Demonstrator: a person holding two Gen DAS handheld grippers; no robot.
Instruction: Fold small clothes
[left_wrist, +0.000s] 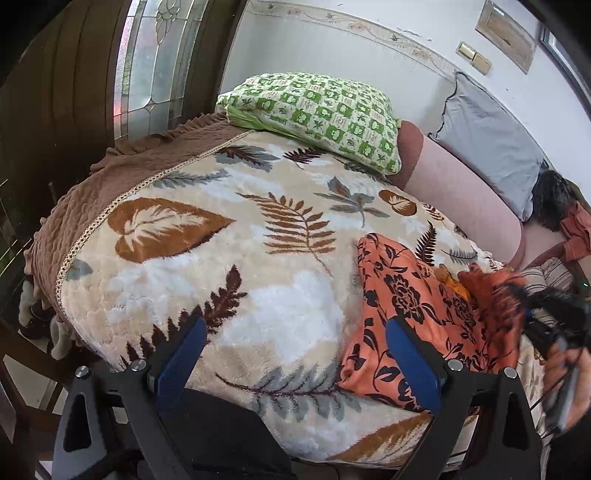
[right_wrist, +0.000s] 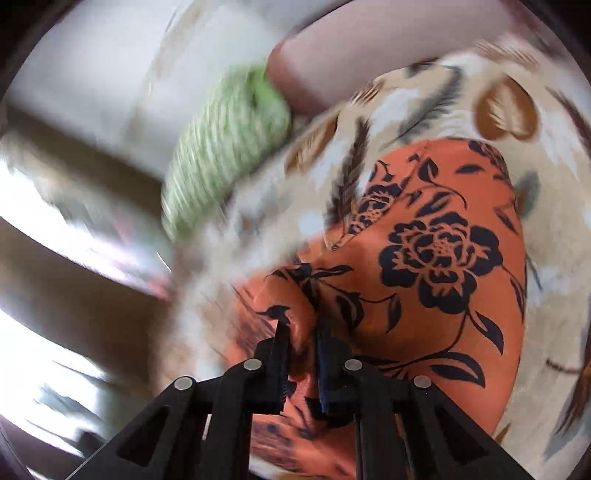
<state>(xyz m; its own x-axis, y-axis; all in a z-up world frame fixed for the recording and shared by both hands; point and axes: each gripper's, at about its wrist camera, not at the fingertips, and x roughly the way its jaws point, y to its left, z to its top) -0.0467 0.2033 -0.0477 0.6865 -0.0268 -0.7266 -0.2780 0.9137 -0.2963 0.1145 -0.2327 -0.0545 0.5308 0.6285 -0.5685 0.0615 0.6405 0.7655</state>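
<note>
The left gripper (left_wrist: 295, 343) hangs with fingers spread wide and bare over the leaf-print blanket (left_wrist: 229, 258). Right of it, the orange floral garment (left_wrist: 402, 291) lies there, its edge pinched in the right gripper (right_wrist: 303, 336).

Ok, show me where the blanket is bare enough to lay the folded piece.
Free: the wide stretch of blanket between the brown edging, the green pillow and the orange cloth. Crowded: the right side, where the cloth lies bunched.
</note>
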